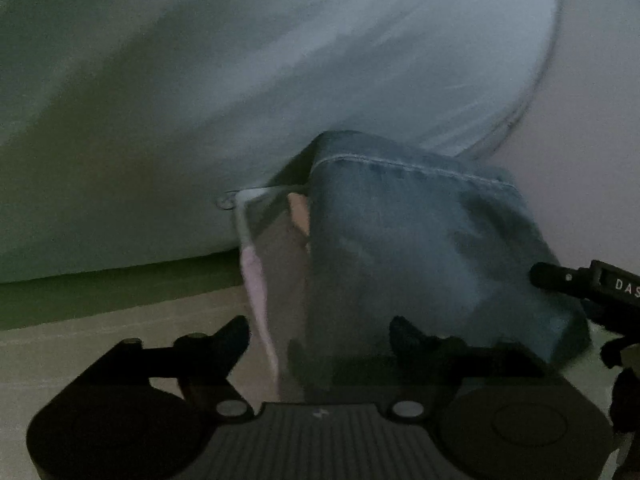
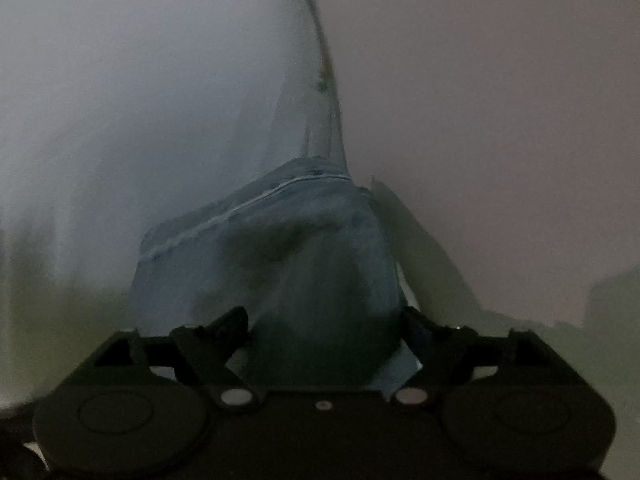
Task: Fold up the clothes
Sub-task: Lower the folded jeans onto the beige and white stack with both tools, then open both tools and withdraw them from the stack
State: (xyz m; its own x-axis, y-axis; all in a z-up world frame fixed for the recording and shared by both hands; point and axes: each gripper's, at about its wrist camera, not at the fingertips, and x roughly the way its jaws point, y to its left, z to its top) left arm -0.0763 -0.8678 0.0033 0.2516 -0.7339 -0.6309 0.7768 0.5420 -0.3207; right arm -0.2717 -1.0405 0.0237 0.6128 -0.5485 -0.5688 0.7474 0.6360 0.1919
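Note:
A pale blue denim garment [image 1: 240, 80] lies spread across the far part of the left wrist view, blurred. Its folded-over end with a stitched hem [image 1: 420, 232] rises just ahead of my left gripper [image 1: 320, 334]. That gripper's fingers stand wide apart, open, with the fold's lower edge loose between them and draped over the right finger. In the right wrist view the same hemmed fold [image 2: 280, 248] sits between the widely spread fingers of my right gripper [image 2: 324, 322], also open. The right gripper's tip [image 1: 576, 284] pokes in at the left view's right edge, beside the fold.
The garment rests on a pale pinkish-grey surface [image 2: 500, 120]. A greenish band [image 1: 80, 300] and a lighter strip run along the near left. A thin pink-white strip [image 1: 256, 280], blurred, hangs at the fold's left side. The picture is dim and smeared.

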